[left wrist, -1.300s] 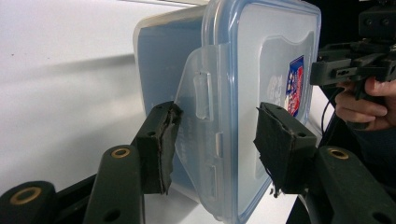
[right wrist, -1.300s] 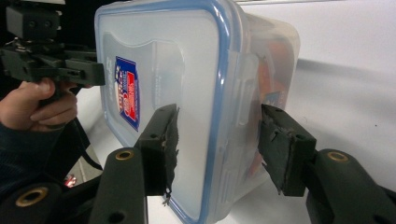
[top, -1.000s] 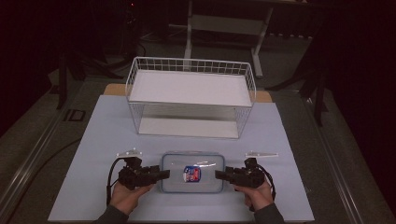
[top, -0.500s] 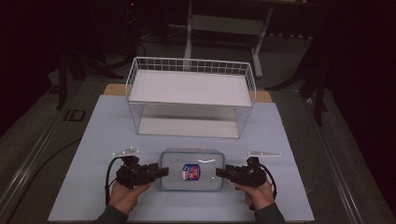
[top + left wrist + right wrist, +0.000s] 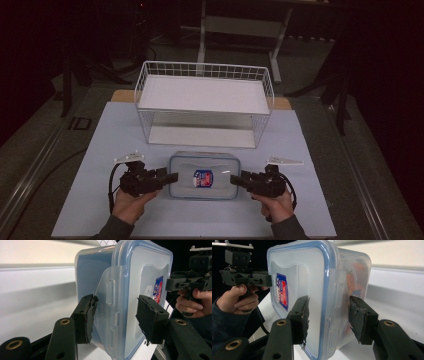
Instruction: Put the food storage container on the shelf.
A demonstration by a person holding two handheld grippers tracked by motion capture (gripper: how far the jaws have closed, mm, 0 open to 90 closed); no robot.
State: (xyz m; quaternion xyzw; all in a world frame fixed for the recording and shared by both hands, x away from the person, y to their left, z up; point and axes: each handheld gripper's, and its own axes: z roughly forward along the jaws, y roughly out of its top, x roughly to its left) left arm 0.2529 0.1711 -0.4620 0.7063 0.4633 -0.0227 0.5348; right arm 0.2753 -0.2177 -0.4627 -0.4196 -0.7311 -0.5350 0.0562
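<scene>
A clear plastic container [image 5: 202,175] with a blue-rimmed lid and a red-and-blue label lies on the pale blue mat [image 5: 100,150], between my two grippers. My left gripper [image 5: 172,177] is shut on its left end; in the left gripper view the pads [image 5: 87,315] sit over the side clip of the container [image 5: 140,272]. My right gripper [image 5: 234,179] is shut on the right end, one pad [image 5: 302,317] on the lid and the other under the container [image 5: 299,270]. Each gripper view shows the other hand and gripper at the far end.
A white wire basket [image 5: 202,95] with a white shelf board stands on the mat just behind the container. The table's front edge runs close under both hands. Dark floor, cables and a desk frame lie beyond the table.
The container and the left gripper sit slightly higher in the picture than a second ago. The right gripper has stayed at the container's right end.
</scene>
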